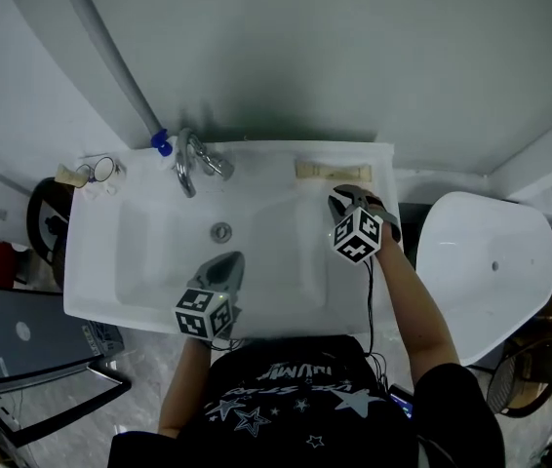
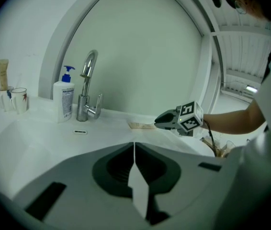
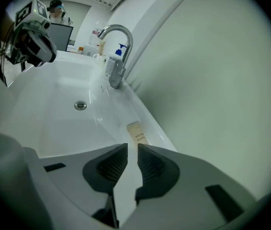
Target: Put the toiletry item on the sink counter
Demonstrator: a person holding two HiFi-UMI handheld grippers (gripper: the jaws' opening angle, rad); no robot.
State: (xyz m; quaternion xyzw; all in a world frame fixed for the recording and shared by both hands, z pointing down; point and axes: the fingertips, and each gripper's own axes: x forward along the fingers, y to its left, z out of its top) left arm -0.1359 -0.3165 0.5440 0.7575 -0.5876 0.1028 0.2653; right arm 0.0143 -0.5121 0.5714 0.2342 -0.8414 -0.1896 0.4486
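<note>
The toiletry item (image 1: 330, 170) is a flat beige packet lying on the back right ledge of the white sink counter (image 1: 91, 261), near the wall. In the right gripper view the packet (image 3: 136, 134) lies just beyond my right gripper (image 3: 132, 146), whose jaws stand a little apart with nothing between them. Seen from the head view, my right gripper (image 1: 339, 196) hovers just in front of the packet, not touching it. My left gripper (image 1: 232, 258) hangs over the front of the basin with its jaws closed together and empty. The left gripper view shows the packet (image 2: 141, 125) beside the right gripper (image 2: 157, 121).
A chrome faucet (image 1: 193, 159) stands at the back centre, with a blue-pump soap bottle (image 2: 63, 99) left of it. Cups and a tube (image 2: 11, 99) sit at the far left corner. The drain (image 1: 221, 231) is mid-basin. A white toilet (image 1: 486, 261) is to the right.
</note>
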